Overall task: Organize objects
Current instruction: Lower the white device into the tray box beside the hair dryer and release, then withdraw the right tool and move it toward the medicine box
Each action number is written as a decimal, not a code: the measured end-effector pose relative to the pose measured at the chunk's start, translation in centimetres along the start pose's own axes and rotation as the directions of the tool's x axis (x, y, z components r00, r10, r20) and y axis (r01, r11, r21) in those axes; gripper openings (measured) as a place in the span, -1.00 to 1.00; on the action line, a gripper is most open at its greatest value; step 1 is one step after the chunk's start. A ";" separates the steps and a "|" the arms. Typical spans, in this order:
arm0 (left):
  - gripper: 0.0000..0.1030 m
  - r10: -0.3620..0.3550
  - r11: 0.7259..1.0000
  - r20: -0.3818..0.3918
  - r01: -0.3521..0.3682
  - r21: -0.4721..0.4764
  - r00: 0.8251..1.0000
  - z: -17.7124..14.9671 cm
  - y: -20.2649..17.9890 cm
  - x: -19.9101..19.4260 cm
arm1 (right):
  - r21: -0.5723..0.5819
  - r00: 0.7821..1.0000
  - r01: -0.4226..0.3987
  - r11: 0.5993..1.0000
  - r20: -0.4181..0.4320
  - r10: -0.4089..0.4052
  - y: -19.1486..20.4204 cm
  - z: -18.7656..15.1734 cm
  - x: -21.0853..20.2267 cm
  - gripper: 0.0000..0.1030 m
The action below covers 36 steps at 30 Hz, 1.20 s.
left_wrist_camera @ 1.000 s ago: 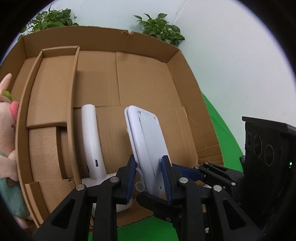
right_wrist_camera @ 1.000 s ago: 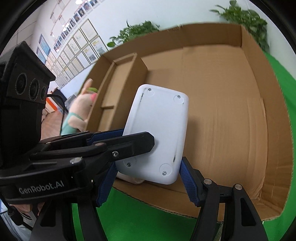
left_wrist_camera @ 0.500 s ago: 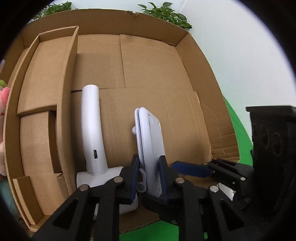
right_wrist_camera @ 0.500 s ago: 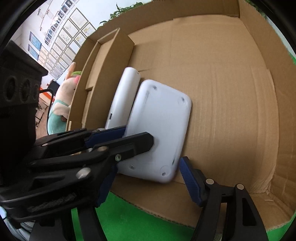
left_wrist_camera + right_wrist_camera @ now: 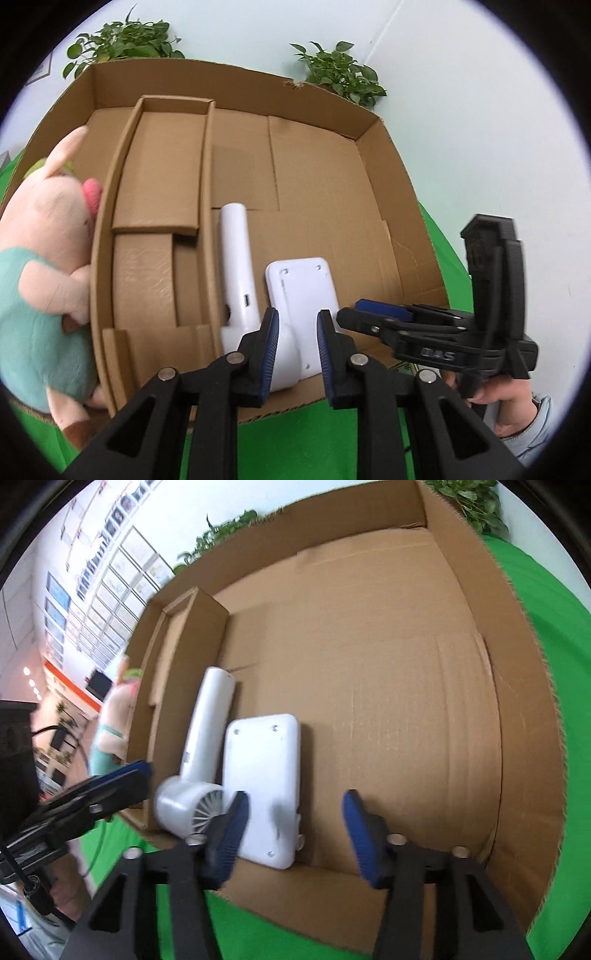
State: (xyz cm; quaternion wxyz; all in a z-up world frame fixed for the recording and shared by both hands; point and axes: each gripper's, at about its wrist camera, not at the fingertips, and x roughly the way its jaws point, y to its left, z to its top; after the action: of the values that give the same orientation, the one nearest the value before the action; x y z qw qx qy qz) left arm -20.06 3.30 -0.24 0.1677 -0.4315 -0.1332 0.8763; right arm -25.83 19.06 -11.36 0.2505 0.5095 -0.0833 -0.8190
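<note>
A flat white device (image 5: 303, 288) lies back-up on the floor of the cardboard box (image 5: 399, 192), beside a white hair dryer (image 5: 236, 266). My left gripper (image 5: 297, 317) hovers over the box's near edge. Its jaws stand a narrow gap apart and grip nothing; the device only shows through that gap. In the right wrist view the left gripper (image 5: 142, 770) hangs left of the hair dryer (image 5: 207, 731), clear of the device (image 5: 262, 775). My right gripper (image 5: 294, 797) is closing just above the device's near end, and its pads do not touch it.
A plush pig (image 5: 48, 258) leans against the box's left outer wall. A cardboard divider (image 5: 162, 177) forms narrow compartments along the left inside. The box's right half (image 5: 406, 701) holds nothing. Green cloth (image 5: 439, 251) covers the table, and potted plants (image 5: 340, 74) stand behind. A hand (image 5: 506, 402) holds the right gripper.
The device was held on edge in my left gripper; now it lies flat beside the hair dryer. The left gripper has drawn back toward the near edge. The right jaws have narrowed.
</note>
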 end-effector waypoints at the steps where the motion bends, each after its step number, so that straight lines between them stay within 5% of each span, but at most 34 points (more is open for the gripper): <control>1: -0.61 0.000 1.000 -0.003 0.000 -0.005 1.000 -0.2 0.2 0.0 | -0.002 1.000 0.002 1.000 -0.010 -0.002 0.1 -0.1 0.4 -0.38; 16: -0.61 0.020 1.000 0.062 -0.021 0.021 0.998 -1.9 0.2 -1.4 | -0.023 1.000 0.003 1.000 -0.017 -0.003 2.0 -1.4 0.9 -0.37; 18: -0.60 0.041 0.999 0.087 -0.044 0.031 0.995 -2.2 0.1 -2.2 | -0.036 0.997 0.069 0.997 0.030 -0.068 2.4 -1.5 -0.1 -0.22; 20: -0.43 0.087 0.994 0.135 -0.095 0.054 0.987 -2.7 -0.4 -3.5 | -0.033 0.984 0.147 0.989 0.107 -0.143 2.9 -1.8 -1.8 0.58; 22: 0.12 0.175 0.977 0.225 -0.198 0.081 0.959 -3.3 -1.2 -5.1 | -0.036 0.965 0.188 0.981 0.191 -0.178 3.4 -2.7 -4.1 0.97; 23: 0.63 0.230 0.961 0.280 -0.263 0.089 0.932 -3.7 -1.7 -5.9 | -0.045 0.956 0.205 0.978 0.226 -0.190 3.8 -3.2 -5.0 0.99; 25: 0.80 0.333 0.911 0.401 -0.401 0.096 0.853 -4.7 -3.0 -7.4 | -0.065 0.933 0.247 0.967 0.285 -0.220 5.0 -4.8 -6.7 0.99; 27: 0.80 0.386 0.873 0.438 -0.476 0.112 0.812 -5.3 -3.9 -7.9 | -0.083 0.923 0.242 0.967 0.326 -0.203 5.9 -6.4 -8.0 0.99; 36: 0.80 0.445 0.859 0.434 -0.511 0.042 0.783 -7.4 -4.7 -9.4 | -0.123 0.808 0.375 0.919 0.530 -0.259 10.3 -13.1 -14.2 0.99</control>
State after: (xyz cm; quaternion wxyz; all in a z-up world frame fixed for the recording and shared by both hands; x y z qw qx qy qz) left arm -7.92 4.37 3.80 -0.0587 -0.2434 0.0180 0.9680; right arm -5.97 18.78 -2.23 0.1340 0.2535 0.0329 -0.9574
